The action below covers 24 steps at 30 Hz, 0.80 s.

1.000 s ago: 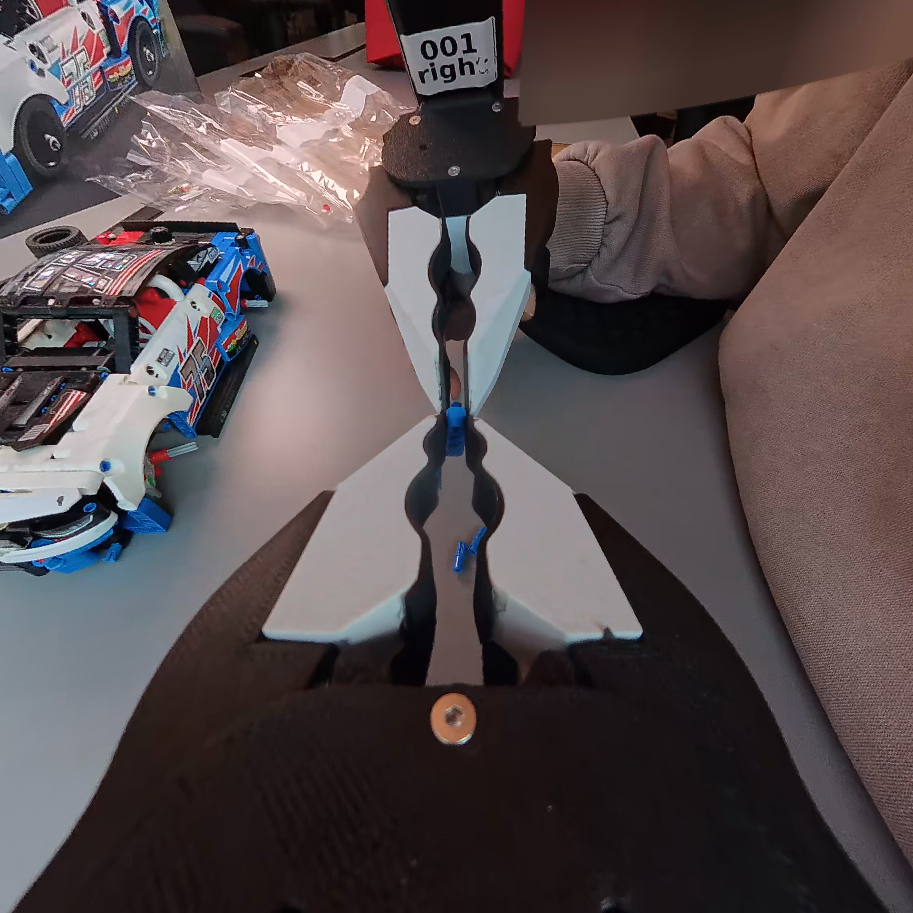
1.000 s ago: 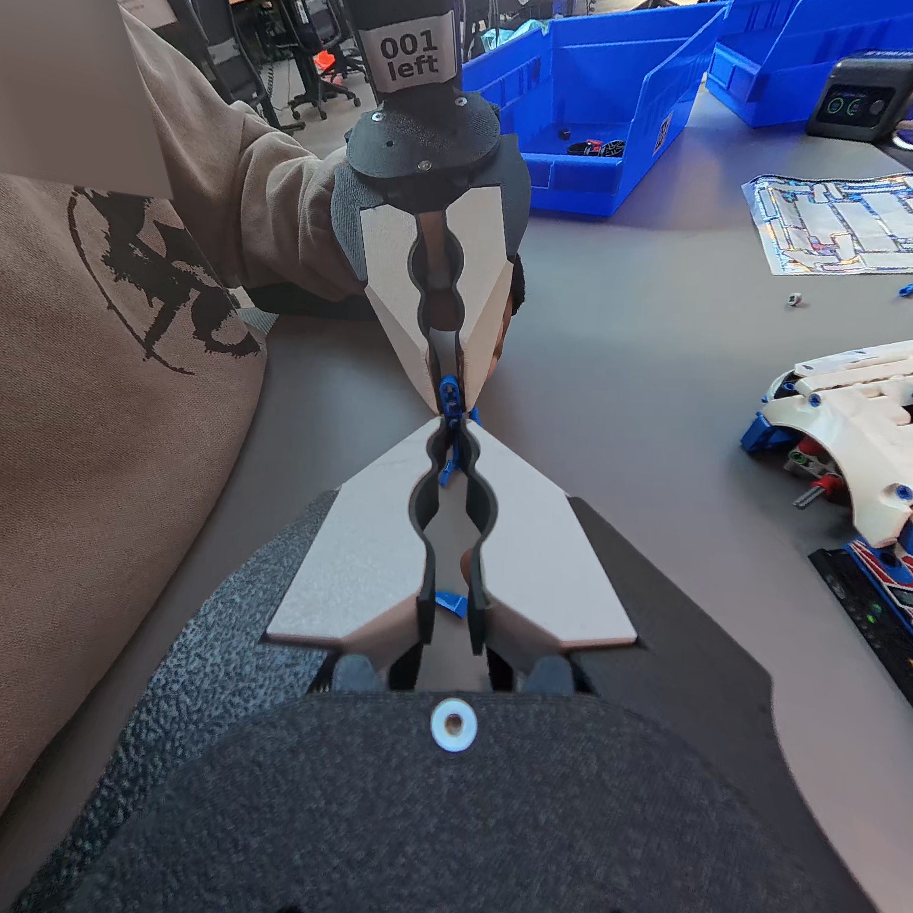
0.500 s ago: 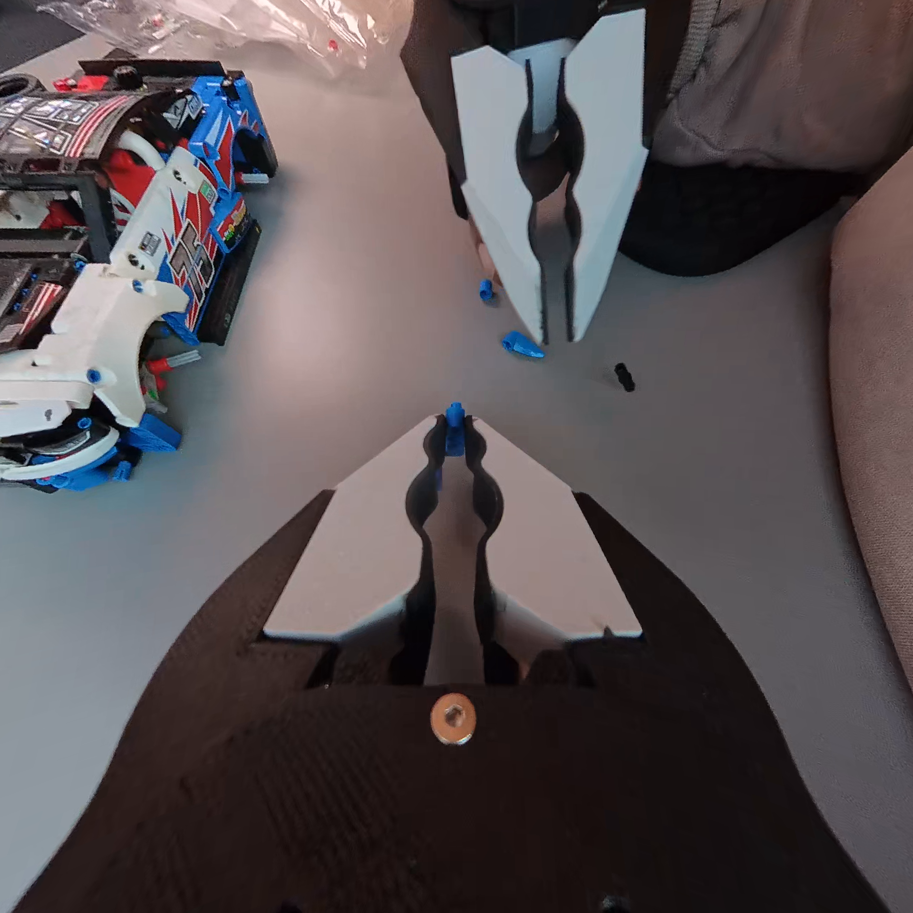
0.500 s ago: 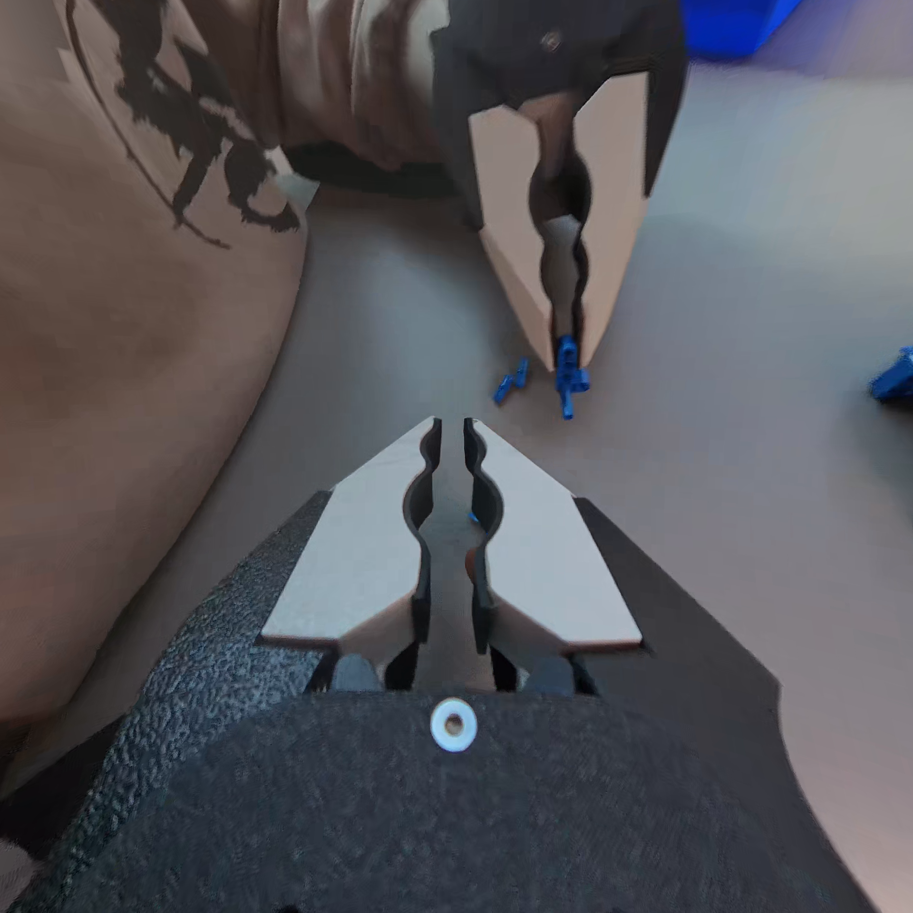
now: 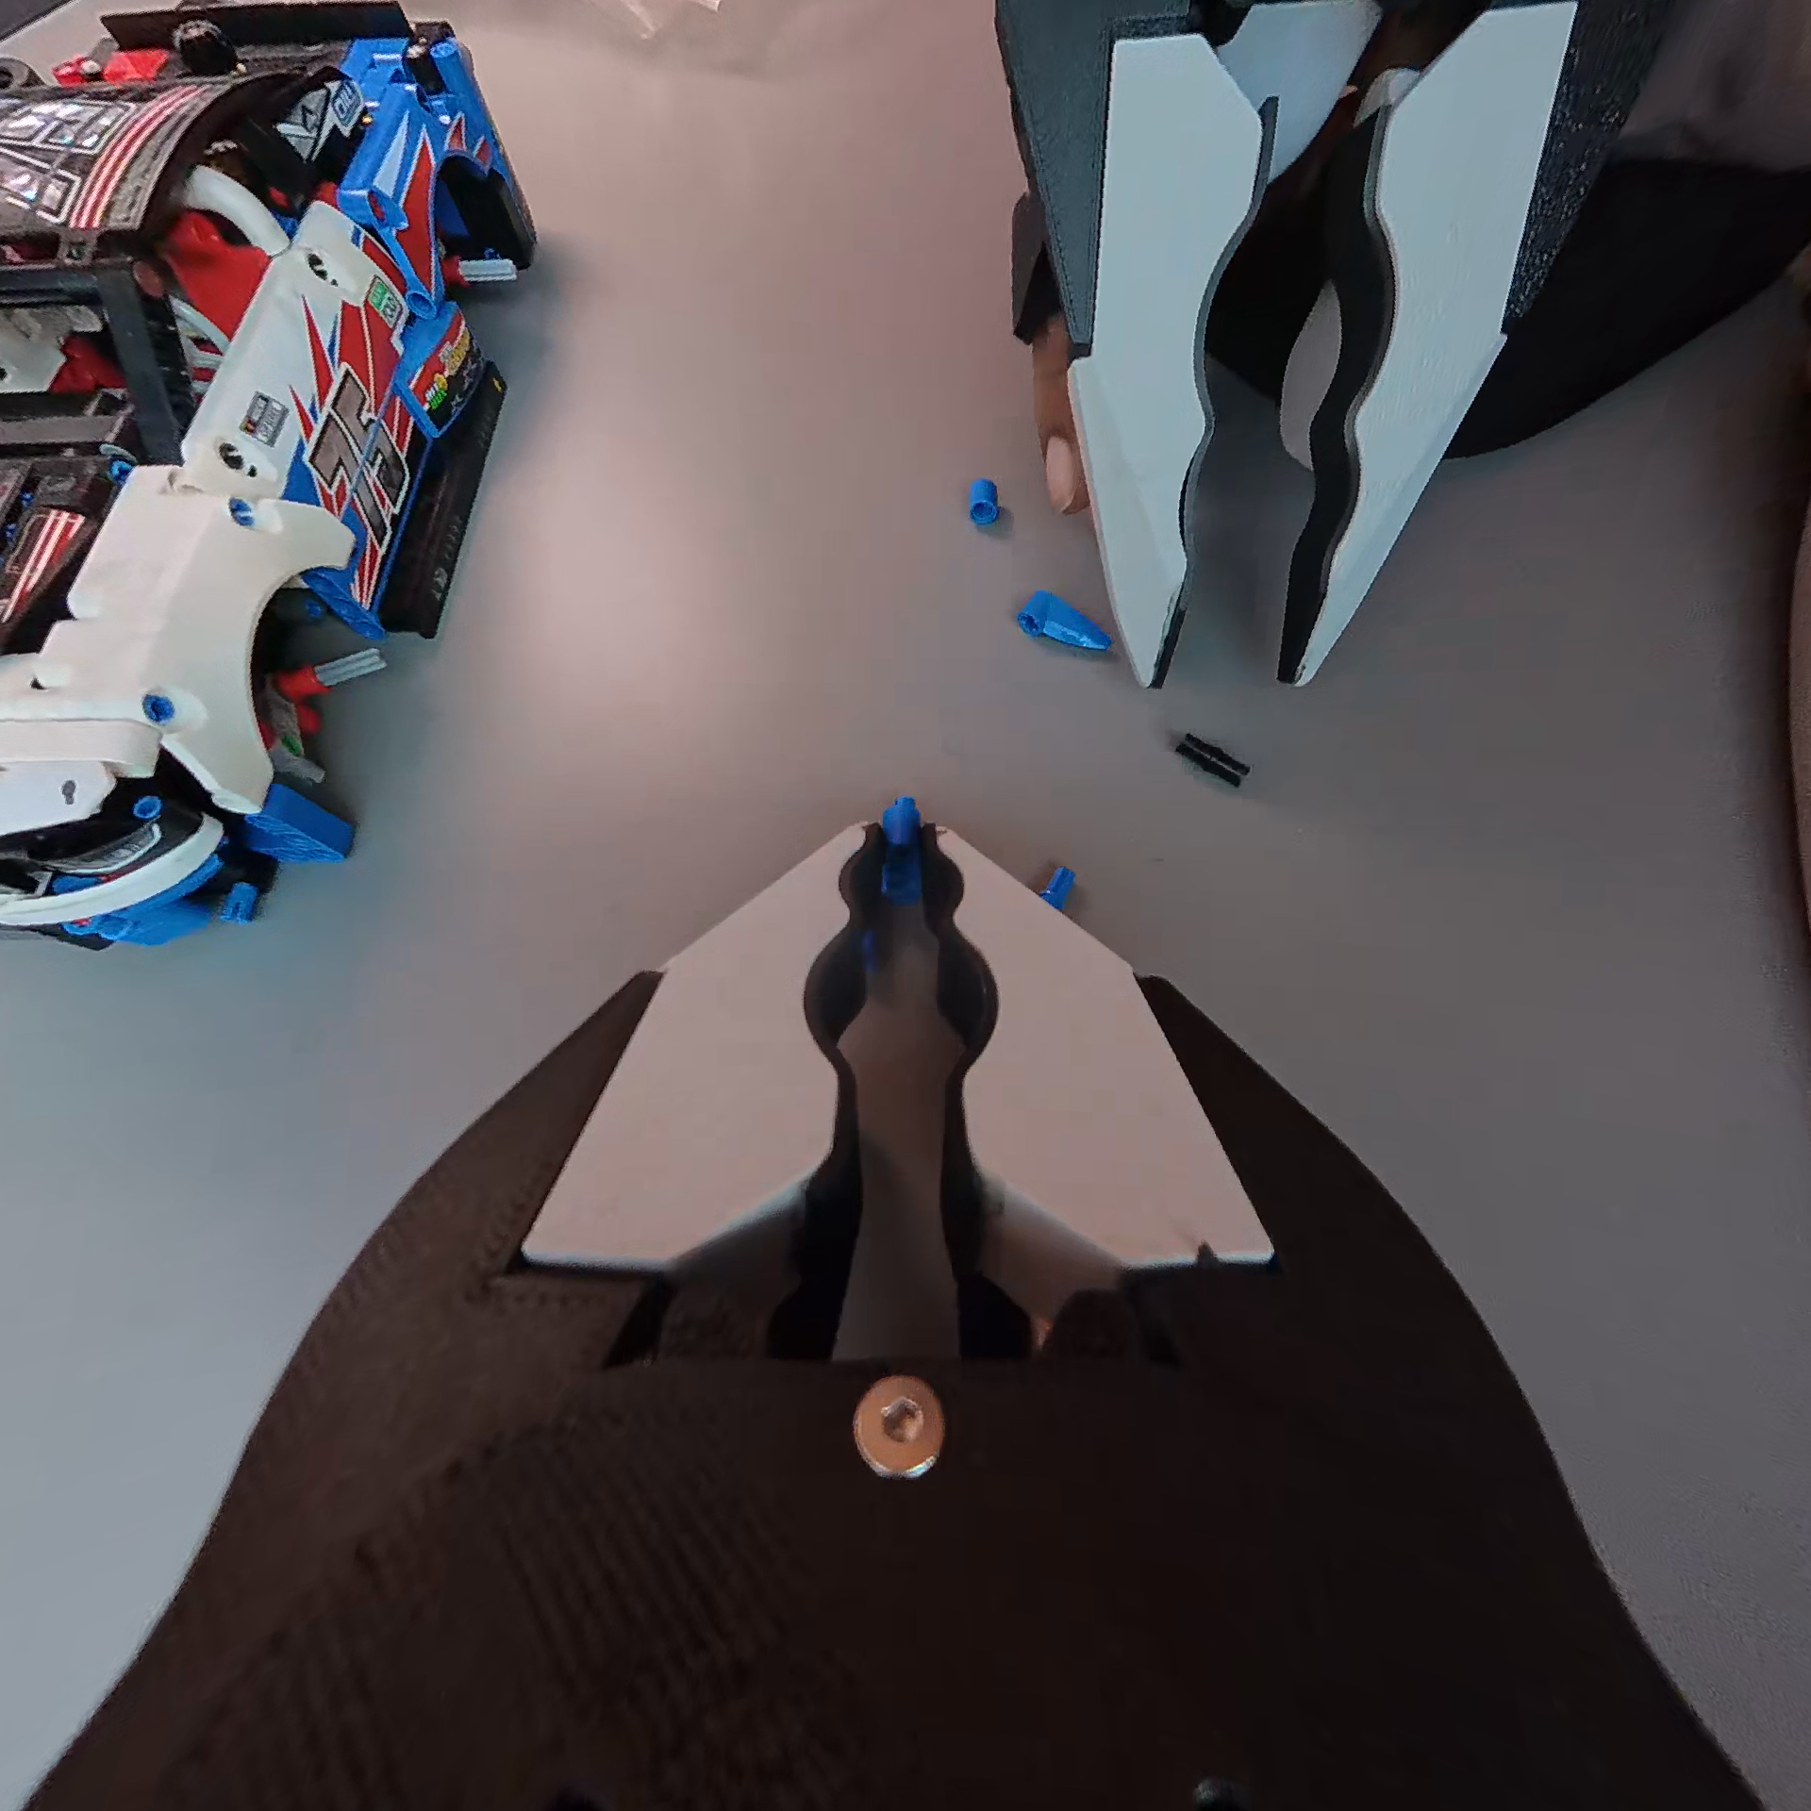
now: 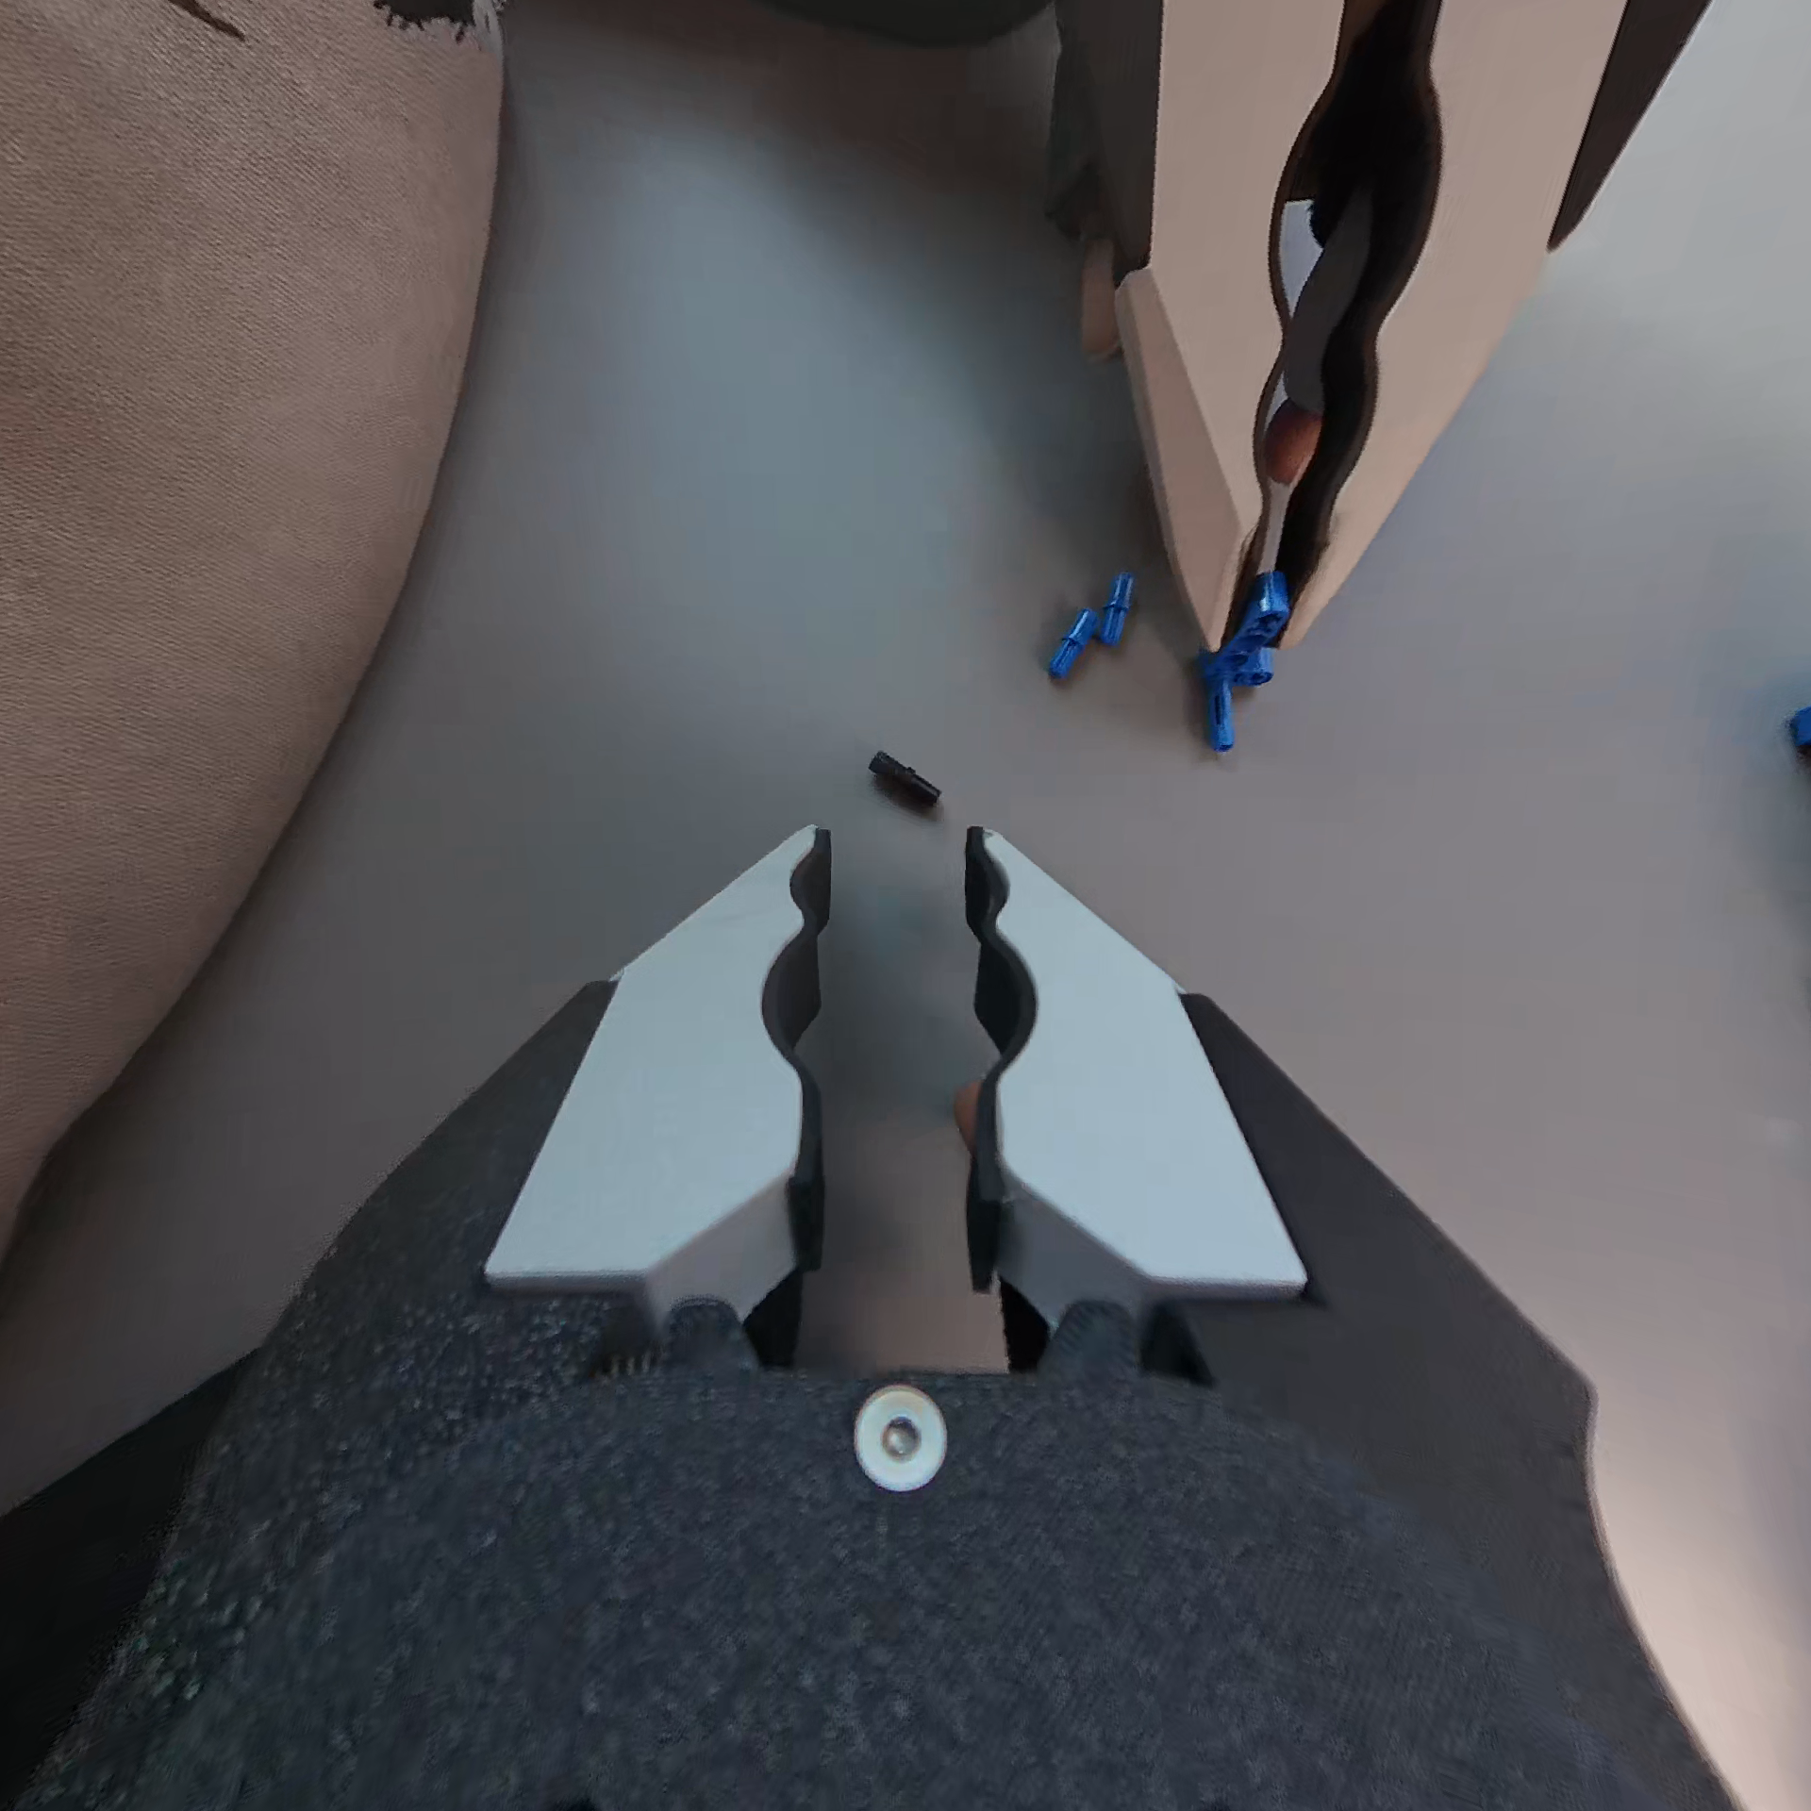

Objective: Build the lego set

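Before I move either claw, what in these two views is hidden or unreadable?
- Blue piece in the left claw: left wrist view shows only its tip; the fingers cover the rest.
- Lego car: cut off by the left and top edges of the left wrist view.
- Blue pin: half hidden behind the left claw's finger.
- Blue bit: cropped by the right wrist view's right edge; unidentifiable.

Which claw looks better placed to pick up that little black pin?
Right claw: open, empty, black pin just ahead. Left claw is shut on a blue piece.
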Each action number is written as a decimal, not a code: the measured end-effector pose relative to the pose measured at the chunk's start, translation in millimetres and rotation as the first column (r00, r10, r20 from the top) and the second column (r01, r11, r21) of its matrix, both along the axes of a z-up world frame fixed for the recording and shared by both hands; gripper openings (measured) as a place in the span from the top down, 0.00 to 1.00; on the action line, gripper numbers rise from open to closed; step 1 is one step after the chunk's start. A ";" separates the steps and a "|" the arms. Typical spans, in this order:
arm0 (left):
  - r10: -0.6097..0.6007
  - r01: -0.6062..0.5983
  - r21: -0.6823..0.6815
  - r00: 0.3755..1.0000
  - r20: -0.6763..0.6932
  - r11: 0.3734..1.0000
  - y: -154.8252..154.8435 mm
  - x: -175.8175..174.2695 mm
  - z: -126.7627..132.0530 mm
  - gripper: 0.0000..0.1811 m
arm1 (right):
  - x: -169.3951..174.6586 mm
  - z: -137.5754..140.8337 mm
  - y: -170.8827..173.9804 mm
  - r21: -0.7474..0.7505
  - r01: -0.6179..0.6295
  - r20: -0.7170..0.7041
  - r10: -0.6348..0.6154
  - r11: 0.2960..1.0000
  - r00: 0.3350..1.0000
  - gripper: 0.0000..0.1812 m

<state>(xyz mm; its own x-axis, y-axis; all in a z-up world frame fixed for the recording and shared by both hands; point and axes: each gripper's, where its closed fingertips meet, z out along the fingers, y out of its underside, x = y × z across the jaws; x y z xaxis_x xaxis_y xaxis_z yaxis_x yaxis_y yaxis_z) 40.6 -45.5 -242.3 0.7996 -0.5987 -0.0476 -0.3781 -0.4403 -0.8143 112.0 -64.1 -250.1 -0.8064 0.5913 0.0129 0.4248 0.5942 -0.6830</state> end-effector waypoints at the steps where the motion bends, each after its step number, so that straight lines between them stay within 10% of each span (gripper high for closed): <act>1: 0.000 0.000 0.000 1.000 0.003 1.000 0.1 0.0 -0.1 0.97 | -3.4 0.1 -1.2 0.005 -0.009 -0.008 0.009 1.000 1.000 0.86; 24: -0.005 0.005 -0.002 1.000 0.004 1.000 -1.7 -1.7 -1.5 0.97 | -8.8 -9.1 -17.7 0.081 -0.053 0.045 0.049 0.995 0.998 0.96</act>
<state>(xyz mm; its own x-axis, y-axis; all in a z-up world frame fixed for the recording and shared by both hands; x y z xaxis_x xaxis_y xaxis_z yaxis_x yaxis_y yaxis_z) 38.9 -47.2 -243.8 0.7967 -0.6028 -0.0427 -0.3768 -0.4402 -0.8150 103.2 -81.9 -259.2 -0.8364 0.5476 0.0240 0.4205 0.6692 -0.6127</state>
